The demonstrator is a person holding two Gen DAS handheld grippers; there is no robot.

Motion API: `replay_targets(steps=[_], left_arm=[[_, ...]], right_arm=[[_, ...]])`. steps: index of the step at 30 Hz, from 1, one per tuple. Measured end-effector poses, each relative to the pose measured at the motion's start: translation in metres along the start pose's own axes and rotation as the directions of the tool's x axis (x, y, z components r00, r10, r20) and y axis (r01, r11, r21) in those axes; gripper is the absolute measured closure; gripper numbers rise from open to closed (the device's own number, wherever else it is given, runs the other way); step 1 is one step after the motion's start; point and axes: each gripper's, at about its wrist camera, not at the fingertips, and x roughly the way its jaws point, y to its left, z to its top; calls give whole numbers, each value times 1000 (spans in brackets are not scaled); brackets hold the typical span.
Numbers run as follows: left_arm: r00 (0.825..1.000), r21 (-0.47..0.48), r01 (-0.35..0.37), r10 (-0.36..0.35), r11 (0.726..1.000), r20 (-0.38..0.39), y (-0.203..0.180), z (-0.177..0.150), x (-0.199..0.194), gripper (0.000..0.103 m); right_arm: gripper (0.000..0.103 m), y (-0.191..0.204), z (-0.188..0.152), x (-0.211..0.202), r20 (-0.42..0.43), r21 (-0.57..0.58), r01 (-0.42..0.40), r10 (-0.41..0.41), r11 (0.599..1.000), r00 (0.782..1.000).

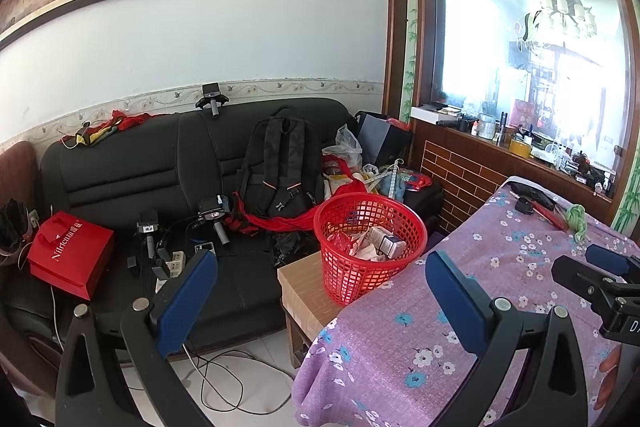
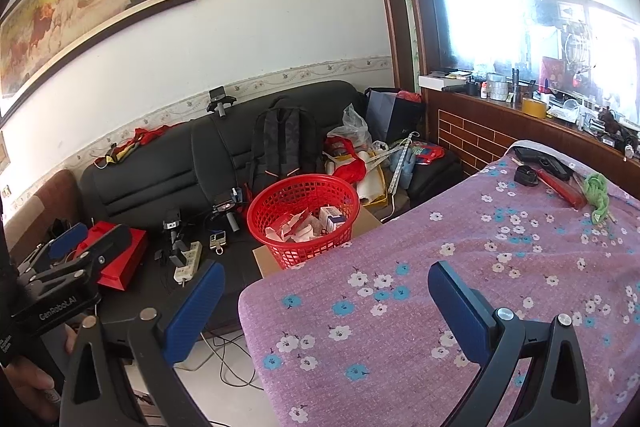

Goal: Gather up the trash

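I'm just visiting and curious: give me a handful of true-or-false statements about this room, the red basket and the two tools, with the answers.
1. The red basket already holds paper scraps and small boxes. True.
2. The basket stands on the flowered tablecloth. False: it sits on a cardboard box beside the table.
3. The left tool is clamped on a piece of trash. False: its jaws stand wide open, holding nothing.
4. The right tool is open and empty too. True.
5. A black backpack leans against the sofa's backrest. True.
6. The wall painting shows ships. False: it shows running horses.
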Motion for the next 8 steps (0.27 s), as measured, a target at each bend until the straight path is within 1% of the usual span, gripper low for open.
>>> replay_targets(steps=[8], left_arm=[[1000,3,10,-9,1000,-9,-3,1,3,0]], right_arm=[[0,-2,1,2,-6,0,-1,1,1000,1000]])
